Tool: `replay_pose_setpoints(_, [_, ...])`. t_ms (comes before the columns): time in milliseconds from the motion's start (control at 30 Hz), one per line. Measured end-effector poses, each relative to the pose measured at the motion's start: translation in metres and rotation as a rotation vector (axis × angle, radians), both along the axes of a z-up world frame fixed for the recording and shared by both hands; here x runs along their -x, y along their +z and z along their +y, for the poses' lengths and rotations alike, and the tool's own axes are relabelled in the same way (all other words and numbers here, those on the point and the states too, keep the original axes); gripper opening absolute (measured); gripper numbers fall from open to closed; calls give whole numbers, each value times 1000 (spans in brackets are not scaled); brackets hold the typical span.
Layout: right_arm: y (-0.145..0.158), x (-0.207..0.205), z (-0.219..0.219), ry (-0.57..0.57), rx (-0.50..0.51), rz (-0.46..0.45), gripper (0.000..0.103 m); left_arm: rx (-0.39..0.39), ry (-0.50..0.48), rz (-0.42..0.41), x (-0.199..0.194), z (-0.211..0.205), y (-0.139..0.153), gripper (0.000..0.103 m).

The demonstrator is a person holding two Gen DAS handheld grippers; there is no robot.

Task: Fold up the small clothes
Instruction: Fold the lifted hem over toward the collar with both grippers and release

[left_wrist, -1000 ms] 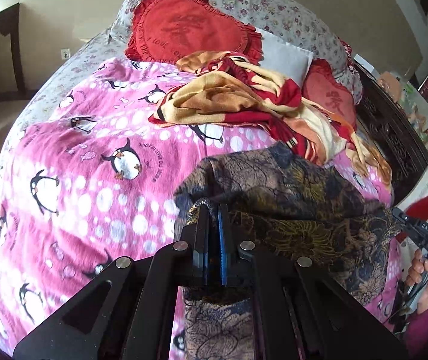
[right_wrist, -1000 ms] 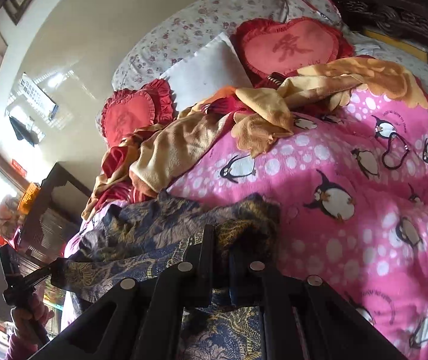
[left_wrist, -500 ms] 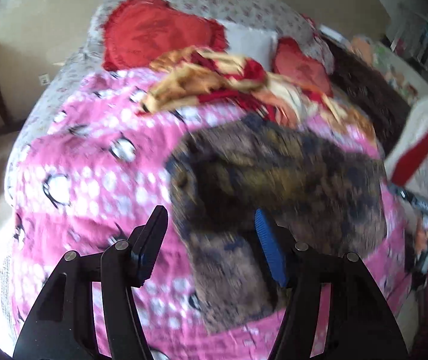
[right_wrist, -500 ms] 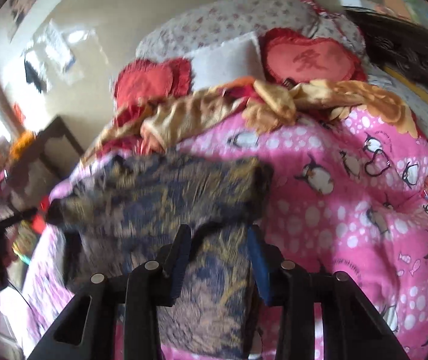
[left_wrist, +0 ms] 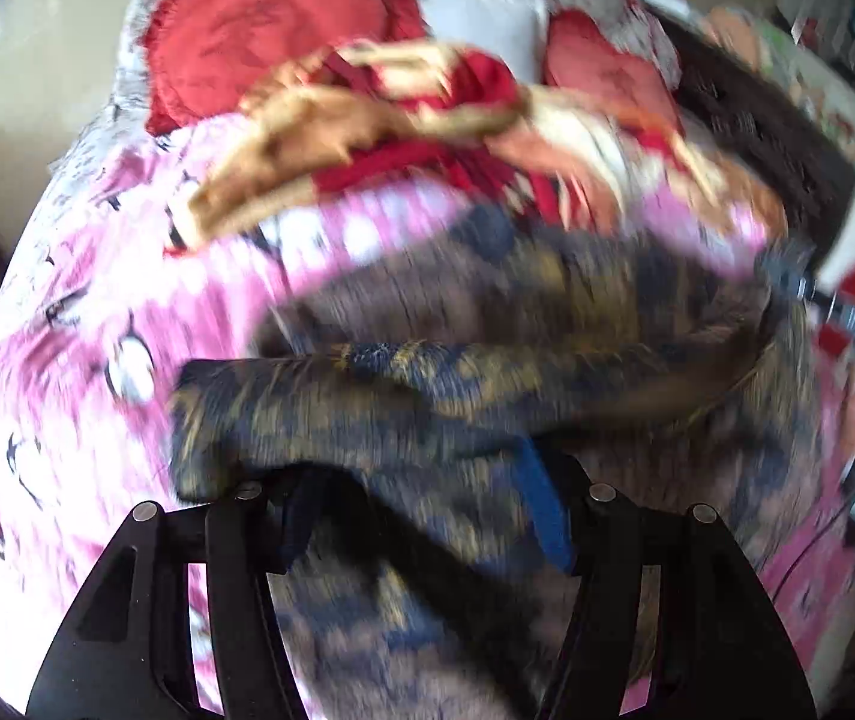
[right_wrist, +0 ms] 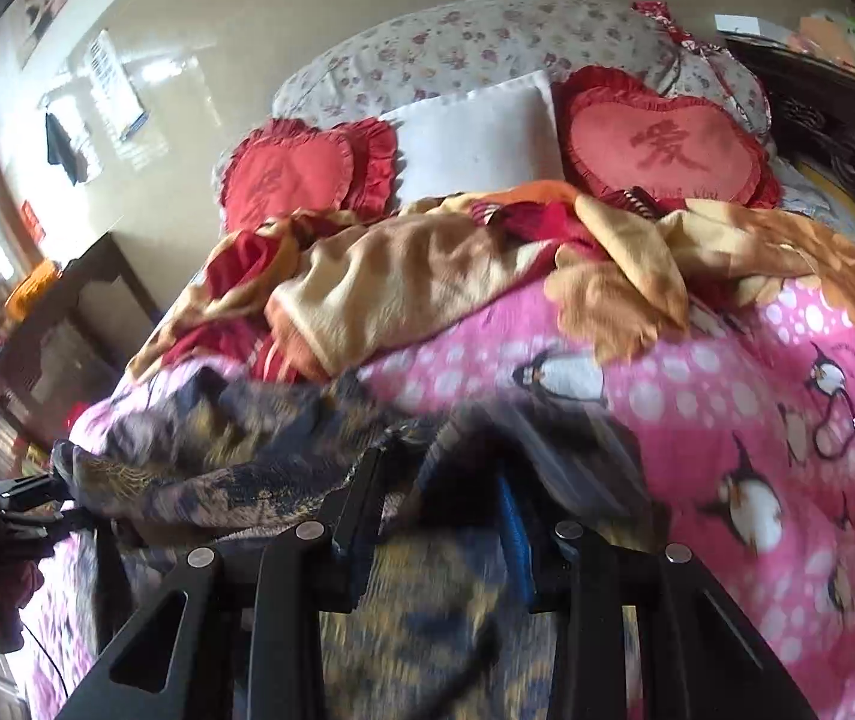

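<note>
Dark patterned garment [left_wrist: 547, 372]: matt woven cloth. Pink quilt [right_wrist: 727, 420]: soft printed fabric. Tan blanket [right_wrist: 403, 276]: fleecy.

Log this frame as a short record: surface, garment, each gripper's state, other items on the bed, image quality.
surface: pink penguin quilt
garment: dark blue-and-gold patterned garment, bunched on the quilt
left gripper: open, fingers astride a garment fold
right gripper: open, fabric between the fingers
other items: orange-and-red blanket, two red heart cushions, white pillow
image quality: left wrist view heavily motion-blurred; contact with the fabric cannot be confirmed
</note>
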State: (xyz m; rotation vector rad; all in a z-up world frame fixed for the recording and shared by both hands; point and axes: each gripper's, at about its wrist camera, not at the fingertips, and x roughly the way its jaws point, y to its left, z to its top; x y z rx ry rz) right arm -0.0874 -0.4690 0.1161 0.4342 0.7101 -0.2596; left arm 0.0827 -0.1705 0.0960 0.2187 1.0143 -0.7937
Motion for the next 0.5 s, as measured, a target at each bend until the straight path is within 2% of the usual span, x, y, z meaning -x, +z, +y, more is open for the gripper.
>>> replay_pose_setpoints(100, [4,-17,-11,-40,25,-12,34,131,96,63,-31,5,18,60])
replay_pose_setpoints(167, [16,-12,-15,-60,29,-51,34,171,133,64,-40,13,28,60])
replay_pose_setpoints(233, [27,5,-14,-68,31,-99,39,187,137,62,-41,22,34,60])
replay_pose_setpoints(300, [31,16,-9,-45,38,-108,40,179,115,53,-33,30,35,60])
replay_pose_setpoints(400, [27,20,13,68,64,-60,40,128,88,14,-16,33,28,60])
replay_pose_setpoints(467, [22,12,34,135,135,-17,47,89,84,18,-9,37,17,60])
replay_pose_setpoints(500, [20,7,42,164,158,-9,54,69,88,25,-6,39,11,60])
